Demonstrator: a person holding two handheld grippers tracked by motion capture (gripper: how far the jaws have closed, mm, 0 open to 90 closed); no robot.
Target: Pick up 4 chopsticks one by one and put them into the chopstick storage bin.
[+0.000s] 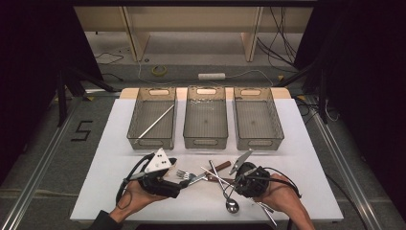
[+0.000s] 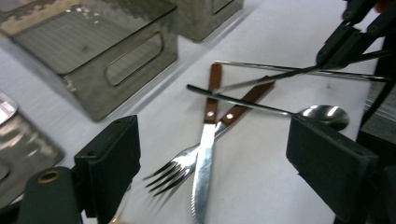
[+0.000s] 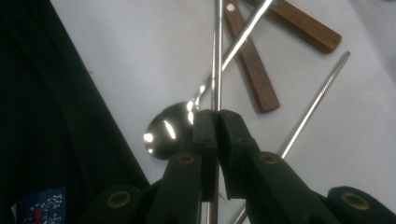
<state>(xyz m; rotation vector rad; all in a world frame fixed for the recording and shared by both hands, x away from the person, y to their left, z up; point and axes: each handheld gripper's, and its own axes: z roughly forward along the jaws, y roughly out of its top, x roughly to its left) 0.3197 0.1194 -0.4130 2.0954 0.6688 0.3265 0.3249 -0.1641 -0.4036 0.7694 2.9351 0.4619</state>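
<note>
Right claw (image 3: 215, 122) is clamped on a thin steel chopstick (image 3: 216, 56), jaws closed flat on the rod near one end. Reads as picking it out of the cutlery pile, probably to go with the chopstick (image 1: 156, 121) already lying diagonally in the left bin (image 1: 152, 118). Grip near the end leaves a long lever, so the rod may swing on the lift.

Left claw (image 2: 215, 163) is wide open, holding nothing, jaws either side of the knife (image 2: 204, 158) and fork (image 2: 180, 165), which cross each other on the table (image 1: 306, 143). Looks lined up for the next pick.

Held chopstick is at the table's near edge, in the pile between the two claws, lying over the spoon handle.

Count:
- bins: 3 in a row at the far side, left one plus middle bin (image 1: 206, 117) and right bin (image 1: 257, 119); middle and right look empty
- chopsticks: 1 in the left bin, 1 in the right claw, 1 more loose (image 3: 312, 109) beside it; possibly more, the pile is tangled
- spoon (image 3: 169, 130): 1
- knife: 1, wooden handle
- fork: 1, wooden handle

Sorting looks early: most of the pile is not yet binned.
</note>
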